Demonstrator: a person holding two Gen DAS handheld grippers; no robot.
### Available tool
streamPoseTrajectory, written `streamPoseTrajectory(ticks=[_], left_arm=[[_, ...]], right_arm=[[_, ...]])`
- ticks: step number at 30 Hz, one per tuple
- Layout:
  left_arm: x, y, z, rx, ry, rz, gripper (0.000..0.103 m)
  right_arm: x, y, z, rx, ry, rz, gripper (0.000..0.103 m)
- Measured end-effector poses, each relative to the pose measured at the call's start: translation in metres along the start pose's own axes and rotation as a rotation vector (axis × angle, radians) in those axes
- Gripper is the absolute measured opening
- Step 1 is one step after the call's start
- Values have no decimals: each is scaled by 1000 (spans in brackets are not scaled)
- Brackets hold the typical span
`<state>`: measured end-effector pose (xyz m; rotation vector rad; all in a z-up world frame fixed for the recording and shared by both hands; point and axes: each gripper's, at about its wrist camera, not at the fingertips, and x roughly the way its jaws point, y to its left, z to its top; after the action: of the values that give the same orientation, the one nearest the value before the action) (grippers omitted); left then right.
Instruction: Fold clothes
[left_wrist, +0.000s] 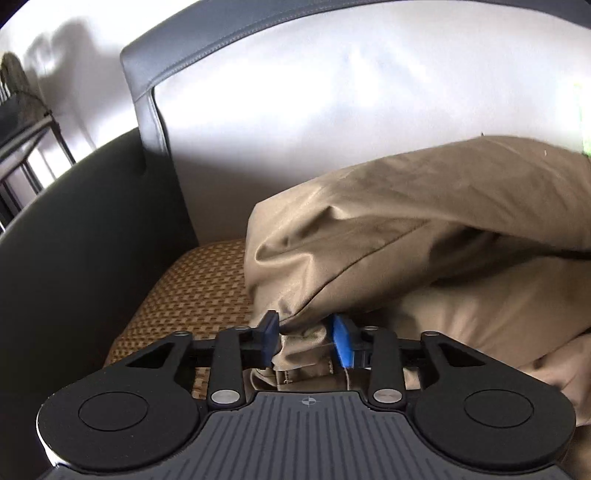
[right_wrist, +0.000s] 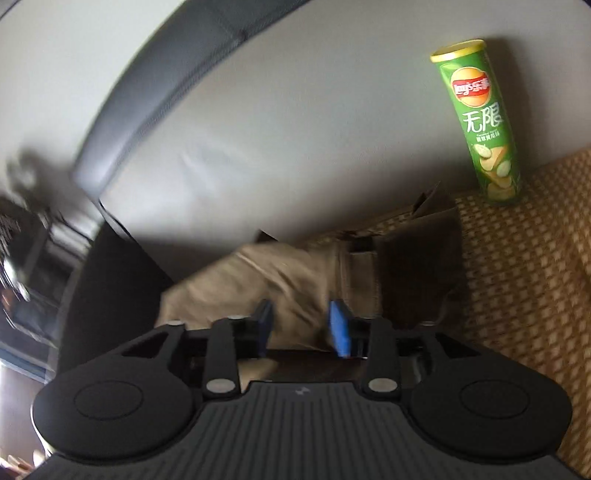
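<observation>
**Inspection: sofa seat, tan garment, both grippers**

The setting is a grey leather sofa with a stitched grey backrest and a pale cushion panel behind. Its dark padded armrest rises at my left in the left wrist view. The seat is covered by a woven brown-and-tan checked mat, which serves as the working surface.

The largest item on the mat is the tan cotton garment, apparently trousers; a waistband section with a belt loop shows in the right wrist view. It lies bunched in thick folds against the backrest, toward the armrest end of the seat. In the left wrist view an upper fold is lifted and drapes over the layers beneath.

A tall green cylindrical crisp can with a yellow rim stands upright on the mat against the backrest, well apart from the garment, on its far side from the armrest.

My left gripper has its blue pads pinching a gathered edge of the garment; cloth fills the narrow gap between them.

My right gripper stands with jaws parted, nothing between the pads, hovering above the garment. This view is motion-blurred; finer detail cannot be confirmed.
</observation>
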<state>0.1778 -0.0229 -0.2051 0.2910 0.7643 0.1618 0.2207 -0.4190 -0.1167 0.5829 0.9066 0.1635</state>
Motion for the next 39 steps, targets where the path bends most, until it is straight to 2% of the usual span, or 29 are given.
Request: streamPoseTrajectory(ticks=[2,5,7,11,14,15,16,17,18,21,23,25,27,29,30,32,34,37,38,39], left_arm=[[3,0,-3,27,-3,-1,52],[4,-1,-8,52,-9,-12,56],[6,-2,-10,68,-11,-22,61],[13,-10,-10,96,-20,-13,64],[23,-15,-8,104,-17,3,65],[26,-17,-8,113,-10,6,45],[28,-15,-7,106,-1,12,11],[30,-11,-5,91,8,19,6],[27,-3,-3,62,9,16,1],[15,29,5,-46,1,-11,0],[8,49,9,-102,0,-27,0],[1,61,9,-100,4,-41,0],[-5,68,7,-60,-2,-57,0],[-6,63,-2,26,17,-76,0],[-6,60,-7,73,29,-86,0],[-4,52,-17,156,57,-99,0],[-2,46,-26,173,70,-81,2],[-4,49,-26,117,74,-79,4],[-5,50,-26,108,70,-75,5],[-5,49,-25,112,66,-71,13]], right_arm=[[15,-1,-11,-113,18,-38,46],[34,-1,-28,-282,52,-104,57],[42,-8,-38,-358,61,-126,60],[62,-16,-45,-456,85,-124,60],[53,-15,-39,-434,62,-62,61],[47,-15,-36,-418,51,-38,58],[41,-14,-34,-402,41,-13,52],[36,-13,-31,-385,30,12,48],[30,-12,-28,-369,20,36,11],[14,-10,-20,-320,-12,110,4],[-15,-3,-8,-280,-37,193,3],[-48,9,6,-260,-56,271,1],[-69,15,18,-221,-52,308,0],[-86,12,27,-188,-77,314,0],[-89,8,29,-197,-75,277,0],[-83,-9,25,-185,-19,177,0],[-64,-32,10,-120,60,107,1],[-44,-43,-11,-64,95,78,13],[-38,-45,-18,-50,98,76,26],[-33,-46,-24,-36,102,74,38]])
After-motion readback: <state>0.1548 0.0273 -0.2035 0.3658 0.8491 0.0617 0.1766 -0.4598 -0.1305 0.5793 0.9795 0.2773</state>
